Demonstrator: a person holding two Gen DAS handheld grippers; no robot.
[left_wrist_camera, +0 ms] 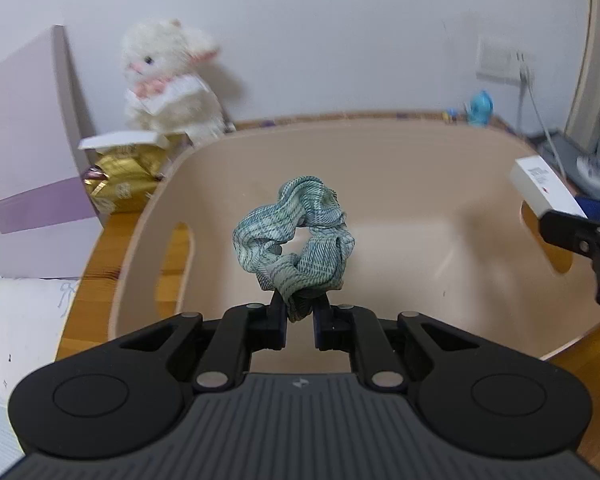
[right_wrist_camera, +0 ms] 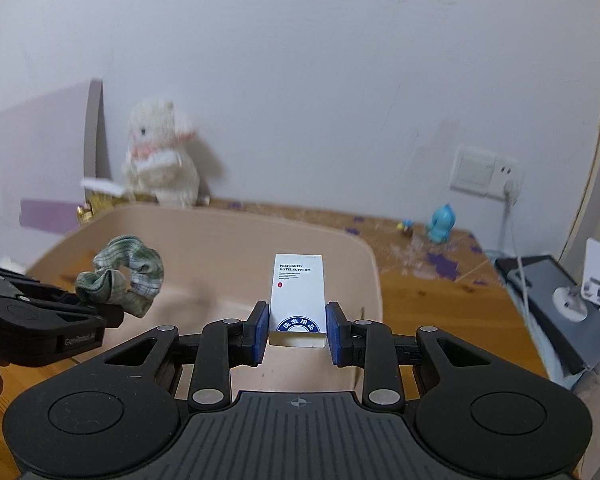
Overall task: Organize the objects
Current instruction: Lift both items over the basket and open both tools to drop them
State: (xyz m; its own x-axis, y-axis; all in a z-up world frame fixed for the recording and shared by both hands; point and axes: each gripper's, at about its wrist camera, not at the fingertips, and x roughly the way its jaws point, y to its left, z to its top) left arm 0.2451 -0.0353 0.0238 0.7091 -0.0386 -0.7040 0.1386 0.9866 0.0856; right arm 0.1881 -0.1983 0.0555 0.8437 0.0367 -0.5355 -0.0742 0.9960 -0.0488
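The plush toy (left_wrist_camera: 168, 76) at the wall is blurred in both views, and the right claw (left_wrist_camera: 556, 216) shows only as a cropped black finger at the left wrist view's right edge. The small print on the white box (right_wrist_camera: 298, 300) is too fine to read beyond "PREFERRED HOTEL SUPPLIES". That box stands with its long axis pointing away from the camera, its near end clenched between the blue pads (right_wrist_camera: 260, 332) of the right claw (right_wrist_camera: 298, 334), above the near right rim of the beige bin (right_wrist_camera: 236, 240). The left claw (left_wrist_camera: 300, 312) pinches the teal plaid scrunchie (left_wrist_camera: 294, 240) by its lower edge, its ring facing the camera, over the bin (left_wrist_camera: 420, 184) on the wooden bench (right_wrist_camera: 440, 300).
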